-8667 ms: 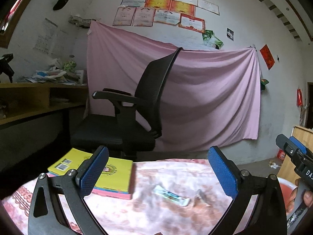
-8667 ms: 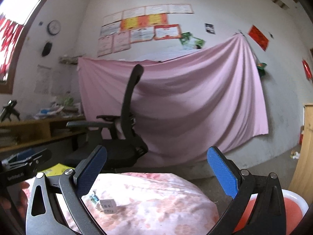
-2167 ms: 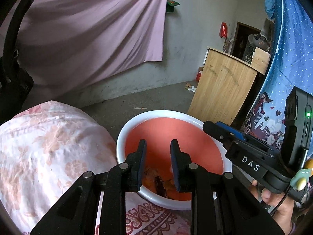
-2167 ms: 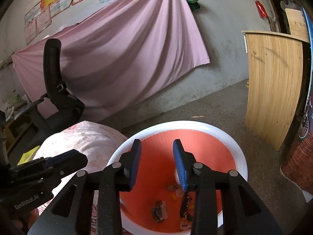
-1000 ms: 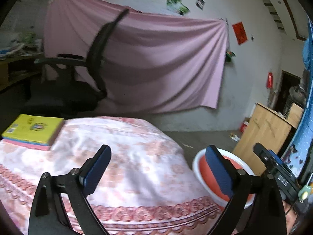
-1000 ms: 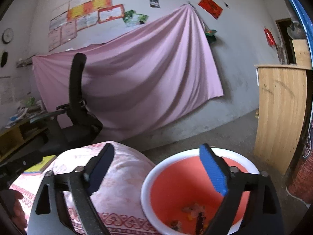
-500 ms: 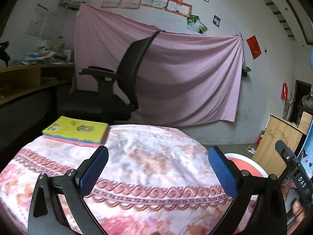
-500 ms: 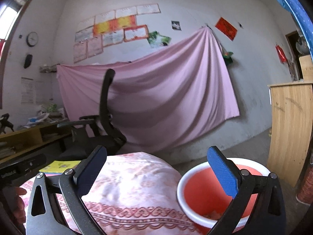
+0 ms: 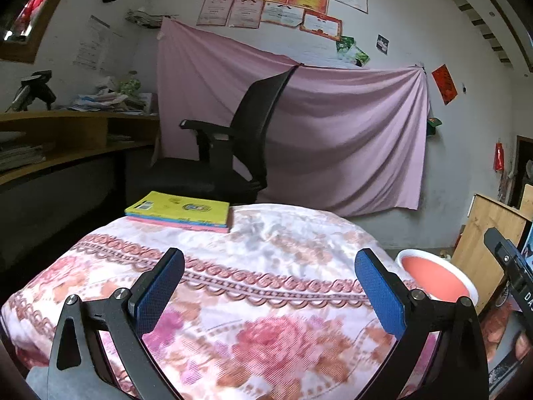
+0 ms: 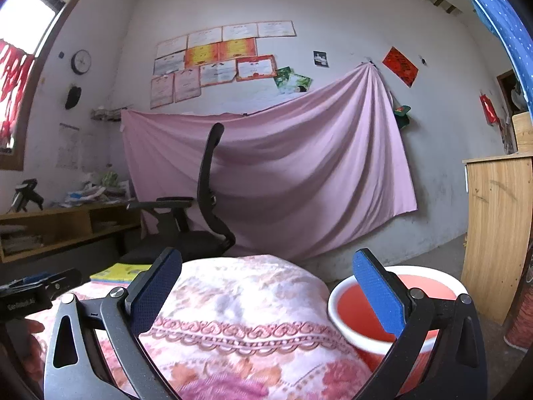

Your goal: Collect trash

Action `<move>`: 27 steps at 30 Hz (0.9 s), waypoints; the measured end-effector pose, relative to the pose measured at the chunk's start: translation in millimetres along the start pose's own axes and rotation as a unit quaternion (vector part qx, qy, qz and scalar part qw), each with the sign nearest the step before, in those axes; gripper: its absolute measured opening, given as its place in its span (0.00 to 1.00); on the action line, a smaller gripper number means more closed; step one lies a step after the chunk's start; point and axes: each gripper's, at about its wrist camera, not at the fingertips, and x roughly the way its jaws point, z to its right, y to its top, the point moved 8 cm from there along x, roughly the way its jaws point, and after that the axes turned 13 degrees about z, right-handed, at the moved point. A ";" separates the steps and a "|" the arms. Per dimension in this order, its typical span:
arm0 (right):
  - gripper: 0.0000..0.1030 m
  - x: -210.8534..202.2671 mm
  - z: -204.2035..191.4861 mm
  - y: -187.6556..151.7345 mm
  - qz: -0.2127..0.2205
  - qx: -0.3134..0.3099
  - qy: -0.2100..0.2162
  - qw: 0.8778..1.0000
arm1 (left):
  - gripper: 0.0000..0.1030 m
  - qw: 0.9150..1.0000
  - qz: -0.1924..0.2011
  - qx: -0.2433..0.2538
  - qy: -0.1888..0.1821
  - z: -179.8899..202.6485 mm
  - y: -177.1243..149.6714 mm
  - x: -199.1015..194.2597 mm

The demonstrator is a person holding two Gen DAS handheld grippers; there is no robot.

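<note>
A floral cloth [image 9: 273,266] covers the bench, with a stack of books [image 9: 180,211] at its far edge. Both the left claw [image 9: 269,288] and right claw [image 10: 266,288] are spread wide, empty. The red basin [image 10: 429,283] stands beside the bench.

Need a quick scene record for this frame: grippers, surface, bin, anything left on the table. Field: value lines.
left gripper: open, empty, above the cloth
right gripper: open, empty, over the table edge near the basin
surface: table under a floral cloth
basin: red inside, white rim, on the floor right of the table; contents not visible
on table: stack of books, yellow cover on top, far left corner
trash on cloth: none visible
behind table: black office chair
</note>
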 end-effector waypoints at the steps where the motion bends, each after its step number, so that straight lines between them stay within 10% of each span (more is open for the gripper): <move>1: 1.00 -2.7 -2.0 -2.1 -0.002 -0.002 0.001 1.000 | 0.97 1.000 0.001 -0.002 0.003 -3.6 -2.6 -4.7; 27: 1.00 -6.4 -45.8 -53.5 -0.065 -0.042 0.058 0.995 | 0.97 0.997 0.003 0.034 0.062 -34.3 -44.4 -17.6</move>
